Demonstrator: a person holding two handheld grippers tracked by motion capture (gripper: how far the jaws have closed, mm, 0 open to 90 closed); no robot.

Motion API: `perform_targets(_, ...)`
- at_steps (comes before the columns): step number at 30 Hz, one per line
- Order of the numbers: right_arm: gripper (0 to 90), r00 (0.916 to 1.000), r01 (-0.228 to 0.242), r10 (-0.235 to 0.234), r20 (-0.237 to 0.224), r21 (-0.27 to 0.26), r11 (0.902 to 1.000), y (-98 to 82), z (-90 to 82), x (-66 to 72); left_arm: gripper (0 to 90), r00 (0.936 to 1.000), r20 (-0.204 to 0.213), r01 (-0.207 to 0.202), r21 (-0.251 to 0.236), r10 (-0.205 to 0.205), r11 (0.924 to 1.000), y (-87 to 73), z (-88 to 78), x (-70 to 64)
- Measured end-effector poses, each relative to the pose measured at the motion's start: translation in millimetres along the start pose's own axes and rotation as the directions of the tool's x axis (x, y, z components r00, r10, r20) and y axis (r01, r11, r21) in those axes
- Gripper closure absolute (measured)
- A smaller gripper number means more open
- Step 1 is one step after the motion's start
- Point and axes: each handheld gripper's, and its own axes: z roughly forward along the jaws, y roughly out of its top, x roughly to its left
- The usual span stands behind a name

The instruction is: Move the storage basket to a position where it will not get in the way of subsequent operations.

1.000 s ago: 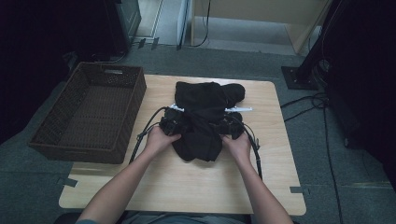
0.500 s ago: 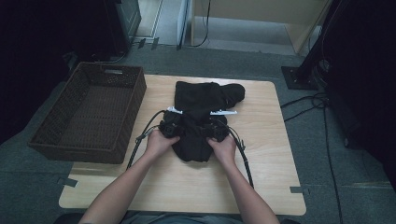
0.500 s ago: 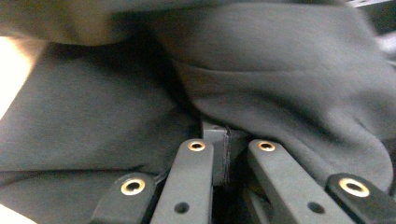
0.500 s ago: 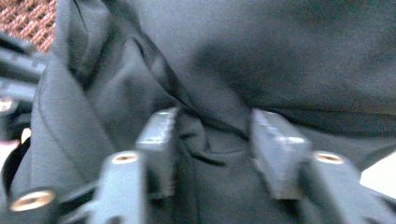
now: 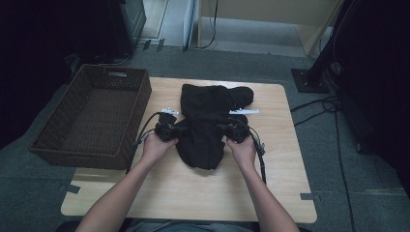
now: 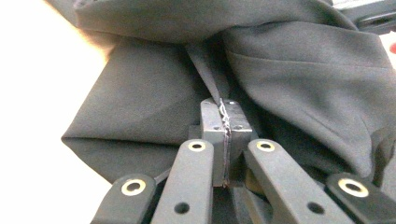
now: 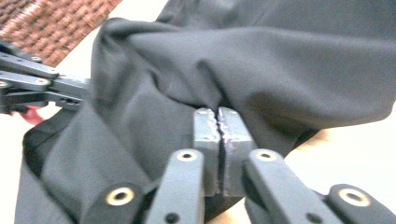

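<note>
Black garment (image 5: 209, 123) lies at the centre of the high view, on the upper middle of the light wooden table (image 5: 193, 193), bunched and folded, with a rounded lobe reaching toward the upper right. Its lower end hangs as a narrower tongue between your two hands.

Your left gripper (image 5: 167, 129) sits at the garment's left edge, just left of frame centre. In the left gripper view its fingers (image 6: 212, 126) are pressed together in the lower middle of the frame, pinching a thin fold of the dark cloth (image 6: 289, 79) that runs up from the seam between them. The cloth fills the upper and right parts of that frame; the table shows pale and washed out along the left.

Your right gripper (image 5: 237, 130) sits at the garment's right edge, level with the left one. Its fingers (image 7: 205, 135) have just been closing, and in the right gripper view they stand nearly together at lower centre with cloth (image 7: 280, 60) caught in the narrow seam between them. The left gripper (image 7: 32, 88) shows at the left edge of that frame, touching the same cloth.

Woven brown basket (image 5: 58, 145) stands at the left of the high view, partly overhanging the table's left edge, near the left gripper but apart from it. Each gripper's cable (image 5: 262, 162) trails toward the bottom of the frame beside your forearms.
</note>
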Motion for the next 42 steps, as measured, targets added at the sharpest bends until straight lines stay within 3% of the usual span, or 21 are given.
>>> perform_targets(4, 66.2, 0.9991, 0.035, -0.036, -0.021, -0.02, 0.9992, 4.0, -11.6, 7.1, 90.0, 0.9997, -0.005, -0.024, -0.003, 0.024, 0.9997, 0.5, -7.3, -3.1)
perform_targets(5, 59.1, 0.9987, 0.039, -0.04, -0.03, -0.032, 0.9987, 5.0, -12.3, 8.7, 90.0, 0.9995, -0.008, -0.03, 0.0, 0.03, 0.9995, 0.5, -8.1, -3.2)
perform_targets(6, 46.3, 0.9986, 0.044, -0.045, -0.027, -0.041, 0.9982, 6.6, -8.3, 12.2, 90.0, 0.9995, -0.008, -0.03, 0.003, 0.03, 0.9995, 0.4, -8.7, -3.1)
perform_targets(10, 37.9, 0.9983, 0.057, -0.056, 0.016, -0.038, 0.9977, 7.2, 4.2, 15.9, 90.0, 0.9996, -0.006, -0.027, 0.016, 0.027, 0.9995, -1.7, -5.9, -3.4)
perform_targets(13, 36.0, 0.9985, 0.021, -0.019, 0.051, -0.037, 0.9991, 4.5, 26.4, 6.3, 90.0, 0.9994, -0.02, -0.029, 0.031, 0.029, 0.9991, -5.9, -2.9, -1.6)
perform_targets(16, 34.9, 0.9967, -0.017, 0.018, 0.079, -0.005, 0.9998, 0.1, 44.7, -3.1, 90.0, 0.9996, -0.019, -0.019, 0.036, 0.02, 0.9992, -10.9, -3.0, 2.1)
perform_targets(20, 43.5, 0.9911, 0.025, -0.028, 0.13, 0.024, 0.9994, -3.2, 62.3, -0.5, 90.0, 0.9996, -0.02, -0.018, 0.055, 0.019, 0.9983, -16.7, -2.4, 5.2)
perform_targets(21, 55.5, 0.988, 0.051, -0.054, 0.145, 0.026, 0.9984, -2.1, 63.6, 0.2, 90.0, 0.9997, -0.02, -0.014, 0.051, 0.015, 0.9986, -17.7, -3.2, 5.2)
perform_targets(22, 77.1, 0.9799, 0.079, -0.088, 0.179, 0.055, 0.9954, 0.8, 64.8, 1.1, 90.0, 0.9997, -0.019, -0.014, 0.051, 0.015, 0.9986, -18.4, -5.0, 5.2)
perform_targets(23, 77.1, 0.9799, 0.079, -0.088, 0.179, 0.055, 0.9954, 0.8, 64.8, 1.1, 90.0, 0.9998, -0.017, -0.014, 0.048, 0.014, 0.9988, -18.9, -7.0, 5.3)
perform_targets(25, 87.8, 0.9798, 0.071, -0.085, 0.181, 0.085, 0.9939, 5.0, 62.9, -1.7, 90.0, 0.9998, -0.016, -0.012, 0.038, 0.012, 0.9992, -20.2, -15.7, 4.8)
perform_targets(27, 89.0, 0.9823, 0.033, -0.053, 0.18, 0.111, 0.9933, 11.8, 54.4, -6.5, 90.0, 0.9998, -0.017, -0.014, 0.027, 0.014, 0.9995, -22.0, -26.7, 3.9)
perform_targets(30, 89.1, 0.9808, 0.035, -0.052, 0.188, 0.09, 0.9953, 17.4, 35.8, -11.2, 90.0, 0.9997, -0.02, -0.012, 0.017, 0.013, 0.9998, -27.5, -44.1, 1.9)
perform_targets(33, 89.1, 0.9781, 0.031, -0.041, 0.204, 0.052, 0.9982, 24.4, 10.0, -20.9, 90.0, 0.9992, -0.027, -0.028, 0.038, 0.029, 0.9989, -37.1, -55.8, -5.0)
perform_targets(36, 89.2, 0.9661, 0.031, -0.034, 0.256, 0.017, 0.9994, 32.5, -18.4, -36.7, 90.0, 0.9993, -0.009, -0.036, 0.053, 0.036, 0.9979, -50.5, -64.4, -16.2)
perform_targets(42, 89.1, 0.9512, 0.019, -0.016, 0.308, -0.007, 0.9998, 39.6, -45.3, -54.4, 90.0, 0.9981, -0.01, -0.059, 0.094, 0.06, 0.9938, -72.9, -73.3, -22.9)
